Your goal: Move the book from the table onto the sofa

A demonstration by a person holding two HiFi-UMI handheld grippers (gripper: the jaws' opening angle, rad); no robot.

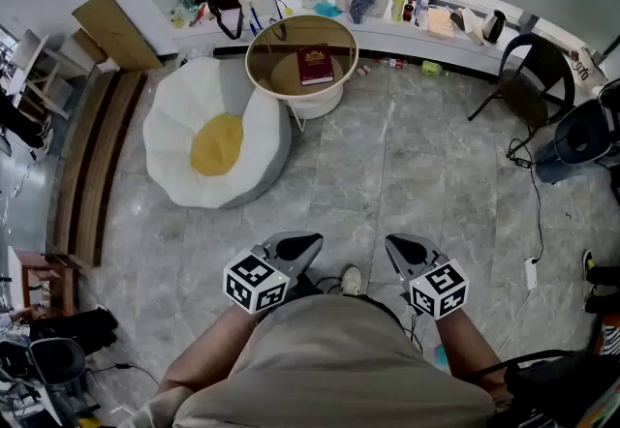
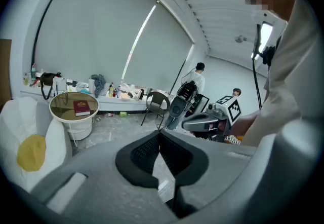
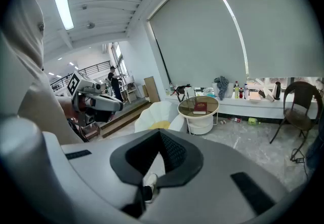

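1. here, the left tool (image 1: 306,242) sits at the lower centre of the head view. its jaws are pressed fully together with nothing between them, and its own view shows the dark pads meeting at the tips.
2. the right tool (image 1: 397,244) is just to its right in the frame. its jaws are likewise closed all the way and hold nothing.
3. both tools are held close in front of the person's beige shirt (image 1: 329,368), tipped a little downward, and well apart from the furniture at the top of the frame.
4. the book (image 1: 314,65), dark red with a gold mark on its cover, lies flat on the round surface (image 1: 254,68) in the upper middle of the head view, a little right of the top's centre.
5. that surface has a brownish top with a pale rim and stands on a white drum-shaped base.
6. the sofa (image 1: 184,107), a white beanbag with a yellow centre (image 1: 216,145), rests on the grey tiled floor (image 1: 417,174) just left of and below the surface in the frame. whether it touches the base cannot be told.
7. a long white ledge (image 1: 455,41) runs behind them along the top, crowded with bottles, a bag and a blue cloth.
8. a dark chair (image 1: 531,77) stands at the upper right, and wooden steps (image 1: 92,165) run down the left side.
9. a pale shoe (image 1: 352,279) shows on the floor between the two tools.
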